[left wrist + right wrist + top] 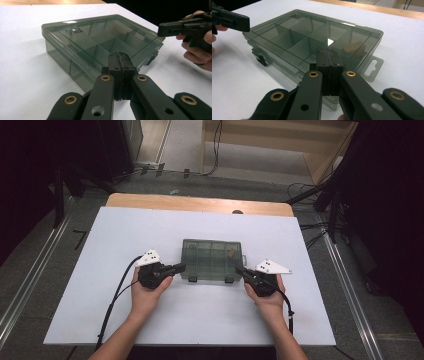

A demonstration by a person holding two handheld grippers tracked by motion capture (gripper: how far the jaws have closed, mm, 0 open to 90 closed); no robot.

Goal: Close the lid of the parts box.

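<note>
White-topped wooden table (pixel 200 320) on grey floor (pixel 30 270), dark surroundings.

A flat box (pixel 211 259) of see-through grey plastic lies in the middle of the white desk (pixel 100 270). Its lid is shut. Walls inside split it into little rooms. One corner room holds a small brown thing (pixel 354 48).

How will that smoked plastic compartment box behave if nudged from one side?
The compartment box looks like rigid thin plastic, nearly empty, so probably light. It lies flat and low on the smooth white table, so it will likely slide rather than tip.
</note>
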